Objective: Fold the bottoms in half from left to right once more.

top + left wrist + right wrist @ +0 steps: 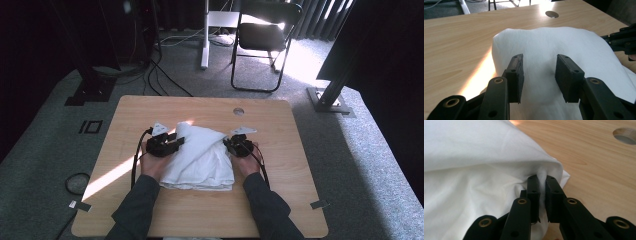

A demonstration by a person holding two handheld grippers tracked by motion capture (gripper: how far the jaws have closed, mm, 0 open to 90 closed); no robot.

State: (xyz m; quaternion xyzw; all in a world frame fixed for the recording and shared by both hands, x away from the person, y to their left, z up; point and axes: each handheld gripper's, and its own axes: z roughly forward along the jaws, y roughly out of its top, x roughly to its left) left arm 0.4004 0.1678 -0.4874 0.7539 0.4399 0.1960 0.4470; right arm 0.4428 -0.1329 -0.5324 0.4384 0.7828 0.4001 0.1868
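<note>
The crumpled white cloth (pixel 200 156) lies mid-table (pixel 280 200), bare wood all around. Right gripper (pixel 542 185) pinches its edge; left gripper (pixel 539 75) jaws spread above it.

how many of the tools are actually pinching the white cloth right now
1. The right black two-jaw tool is clamped on a fold at the edge of the white folded cloth. The left black two-jaw tool stands open above the cloth, jaws apart, gripping nothing.

Right claw (pixel 542 195) pinching fold of white cloth (pixel 474 170) – jaws nearly together; wooden table (pixel 599 165) beside.
</note>
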